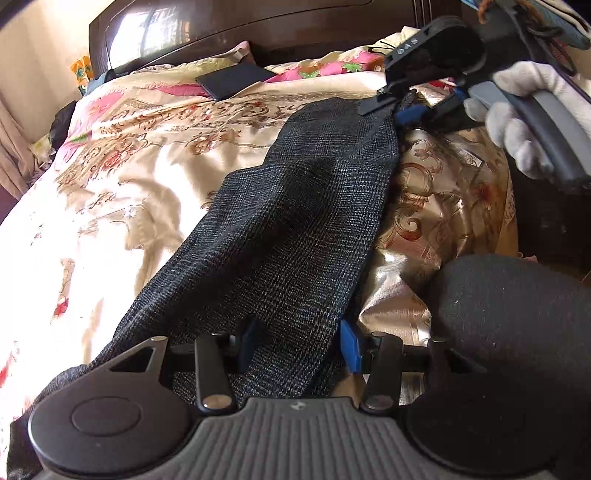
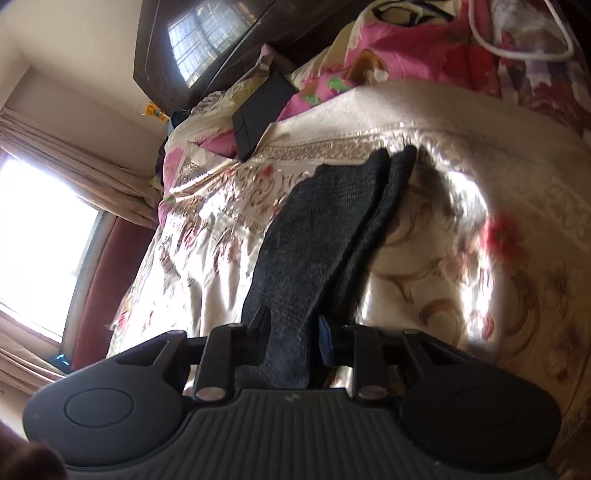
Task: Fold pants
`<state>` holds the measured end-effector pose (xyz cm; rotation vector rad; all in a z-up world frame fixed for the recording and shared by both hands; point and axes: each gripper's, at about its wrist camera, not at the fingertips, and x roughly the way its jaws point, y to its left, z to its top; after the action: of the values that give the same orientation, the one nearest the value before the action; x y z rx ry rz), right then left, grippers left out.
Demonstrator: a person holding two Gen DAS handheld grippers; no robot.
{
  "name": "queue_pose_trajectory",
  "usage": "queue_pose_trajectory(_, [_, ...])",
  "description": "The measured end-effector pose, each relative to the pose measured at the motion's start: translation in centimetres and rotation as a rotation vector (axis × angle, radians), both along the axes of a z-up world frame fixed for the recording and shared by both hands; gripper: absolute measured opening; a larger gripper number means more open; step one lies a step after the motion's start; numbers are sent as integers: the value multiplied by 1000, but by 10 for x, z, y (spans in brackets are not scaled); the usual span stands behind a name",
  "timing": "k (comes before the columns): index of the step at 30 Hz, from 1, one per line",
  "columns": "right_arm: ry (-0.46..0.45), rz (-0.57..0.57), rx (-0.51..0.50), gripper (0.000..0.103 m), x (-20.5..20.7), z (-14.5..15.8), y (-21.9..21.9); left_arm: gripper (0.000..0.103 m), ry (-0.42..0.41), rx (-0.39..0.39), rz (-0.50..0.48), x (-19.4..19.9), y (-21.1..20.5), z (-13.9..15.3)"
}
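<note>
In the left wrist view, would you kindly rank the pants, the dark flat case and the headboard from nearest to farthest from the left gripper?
1. Pants: between the left gripper's jaws.
2. Dark flat case: up the bed, by the pillows.
3. Headboard: behind it, at the far end.

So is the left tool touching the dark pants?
Touching. In the left wrist view the pants run between the left tool's blue pads, bunched against both.

Black tongs with blue pads, ribbed grey body, white glove

Dk grey plaid pants, floral bedspread
</note>
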<state>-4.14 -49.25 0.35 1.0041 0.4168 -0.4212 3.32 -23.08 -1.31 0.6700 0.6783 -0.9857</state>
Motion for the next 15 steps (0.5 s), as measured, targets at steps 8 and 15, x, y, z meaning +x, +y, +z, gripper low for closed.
queue_pose_trajectory(8, [-11,-81,9,2,-10,-8,-12,62,7,-1,0,2,1,-1])
queue_pose_trajectory(15, [25,-58,-104,4,-8,-2,-2,63,0,7,-16,4,-1,-4])
